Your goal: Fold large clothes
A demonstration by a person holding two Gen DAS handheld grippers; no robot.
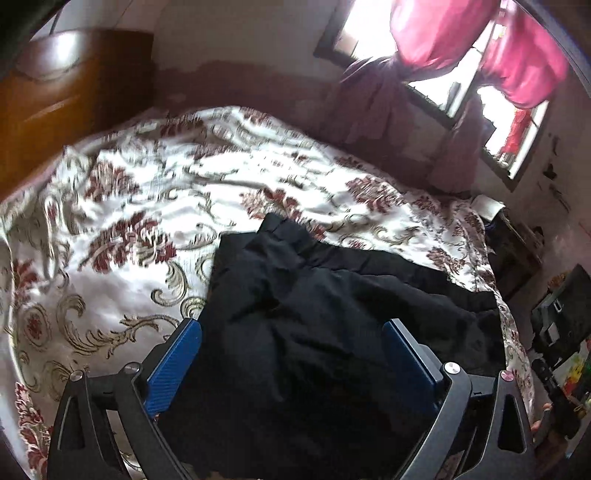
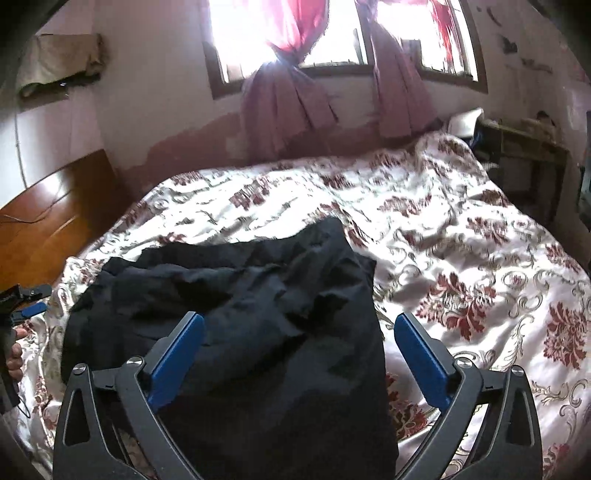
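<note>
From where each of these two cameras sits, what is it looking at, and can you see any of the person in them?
Left wrist view: sits behind the open left gripper, looking down over the black garment on the floral bedspread toward the wooden headboard and window; no body part shows clearly.
Right wrist view: sits behind the open right gripper, facing the same garment and the window wall; a hand holding the other gripper shows at the left edge.
Shared: garment, bedspread, headboard, pink curtains.
</note>
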